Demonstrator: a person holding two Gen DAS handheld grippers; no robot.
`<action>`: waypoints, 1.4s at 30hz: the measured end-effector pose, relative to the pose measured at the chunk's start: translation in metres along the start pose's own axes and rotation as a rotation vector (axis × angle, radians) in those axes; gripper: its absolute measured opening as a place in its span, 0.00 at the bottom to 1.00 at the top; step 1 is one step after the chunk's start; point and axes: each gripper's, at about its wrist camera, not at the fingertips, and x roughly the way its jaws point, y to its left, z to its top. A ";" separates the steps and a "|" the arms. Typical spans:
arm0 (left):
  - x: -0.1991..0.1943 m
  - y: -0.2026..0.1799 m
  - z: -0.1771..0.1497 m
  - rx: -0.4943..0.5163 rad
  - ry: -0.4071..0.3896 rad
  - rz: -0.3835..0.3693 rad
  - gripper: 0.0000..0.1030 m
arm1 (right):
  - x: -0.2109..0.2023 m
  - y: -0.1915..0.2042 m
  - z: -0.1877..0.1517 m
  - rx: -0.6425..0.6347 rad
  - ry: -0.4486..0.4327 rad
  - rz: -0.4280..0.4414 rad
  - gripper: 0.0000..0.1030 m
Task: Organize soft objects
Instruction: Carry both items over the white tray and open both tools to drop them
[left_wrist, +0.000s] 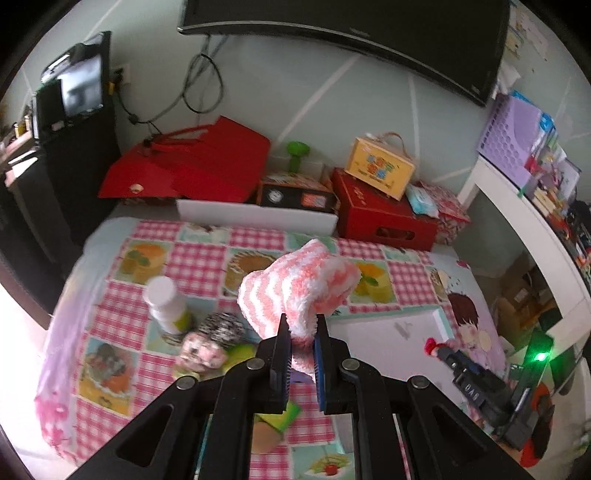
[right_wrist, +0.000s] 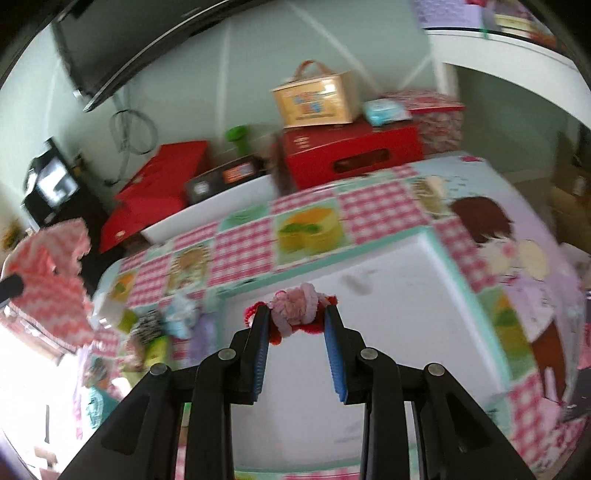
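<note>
Nearest the left wrist lens, the left gripper (left_wrist: 301, 330) is clamped on the fuzzy pink-and-white striped sock (left_wrist: 295, 291), whose lower edge is squeezed between the two pads while the bulk of it stands up toward 12 o'clock above the picnic-print tablecloth (left_wrist: 192, 254). At 9 o'clock from the sock lies a white bottle (left_wrist: 166, 304), and just below that a black-and-white knitted roll (left_wrist: 223, 326) touching a floral pink bundle (left_wrist: 203, 354).

In the right wrist view the right gripper (right_wrist: 297, 321) is closed on a pink ruffled scrunchie (right_wrist: 293, 306) together with red fuzzy bands (right_wrist: 275, 334), held over the white panel of the cloth (right_wrist: 388, 332). The striped sock shows at 9 o'clock in this view, raised off the table.

At 12 o'clock beyond the table stand a red box (left_wrist: 380, 218) carrying a yellow carry-case (left_wrist: 378, 168); its coloured label is too blurred to read. At 4 o'clock in the left view, a black device (left_wrist: 476, 395) bears white letters that look like "DAG", though this is uncertain.
</note>
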 end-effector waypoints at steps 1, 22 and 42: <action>0.007 -0.005 -0.004 0.004 0.009 -0.010 0.11 | 0.000 -0.009 0.001 0.011 -0.002 -0.026 0.30; 0.167 -0.070 -0.082 0.047 0.243 -0.119 0.11 | 0.058 -0.052 -0.006 0.050 0.110 -0.213 0.30; 0.167 -0.074 -0.092 0.110 0.255 -0.087 0.15 | 0.046 -0.047 -0.003 0.042 0.090 -0.278 0.40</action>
